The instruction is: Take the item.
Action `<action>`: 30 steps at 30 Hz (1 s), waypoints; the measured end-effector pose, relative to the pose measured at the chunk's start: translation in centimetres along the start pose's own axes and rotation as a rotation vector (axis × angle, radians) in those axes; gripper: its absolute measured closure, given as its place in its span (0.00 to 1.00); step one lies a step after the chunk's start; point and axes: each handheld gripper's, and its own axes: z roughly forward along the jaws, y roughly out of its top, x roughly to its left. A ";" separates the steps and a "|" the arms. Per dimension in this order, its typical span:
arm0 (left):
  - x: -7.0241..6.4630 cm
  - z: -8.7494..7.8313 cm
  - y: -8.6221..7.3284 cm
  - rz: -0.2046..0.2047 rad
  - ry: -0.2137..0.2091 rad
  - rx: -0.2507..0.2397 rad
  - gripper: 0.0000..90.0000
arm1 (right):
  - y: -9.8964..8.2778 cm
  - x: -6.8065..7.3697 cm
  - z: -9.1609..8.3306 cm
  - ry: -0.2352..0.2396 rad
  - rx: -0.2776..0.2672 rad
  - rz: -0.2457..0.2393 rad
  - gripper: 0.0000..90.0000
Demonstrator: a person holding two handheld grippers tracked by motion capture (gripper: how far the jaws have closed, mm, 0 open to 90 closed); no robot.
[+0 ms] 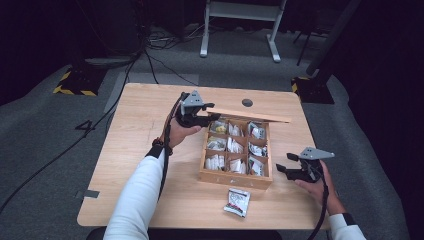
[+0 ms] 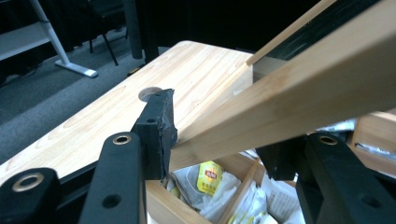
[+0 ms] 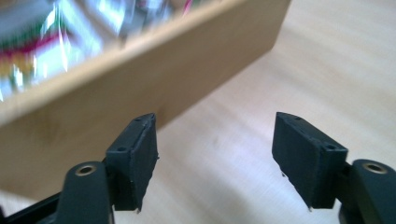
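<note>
Nearest edge of the light wooden table (image 1: 150, 200): a small white tea-bag sachet with red and green print (image 1: 237, 201) lies flat, just in front of the box and apart from both tongs.

Right gripper (image 1: 286, 171): held off the table just right of the near right corner of the square wooden compartment box (image 1: 235, 179). Jaws spread, nothing between them; not touching the box wall.

The box holds nine compartments filled with white sachets.

Far side: left gripper (image 1: 209, 118) at the box's far left corner, jaws pinching the left end of the thin wooden lid (image 1: 250, 115). The lid is tilted, raised above the compartments, along the box's far edge.
</note>
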 end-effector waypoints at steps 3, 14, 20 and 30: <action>-0.2 0.0 -0.1 0.002 0.009 -0.002 0.57 | 1.4 -0.3 -0.2 -0.016 -0.029 0.001 0.36; -1.1 -0.2 -0.8 0.025 0.016 0.005 0.56 | 4.9 -0.2 -0.3 -0.024 -0.120 0.004 0.37; -1.7 -0.3 -1.3 0.036 0.040 -0.002 0.54 | 5.6 0.5 -0.5 -0.014 -0.141 -0.009 0.37; -2.2 -0.6 -1.6 0.040 0.040 0.001 0.51 | 6.2 1.4 -1.3 0.013 -0.177 -0.024 0.38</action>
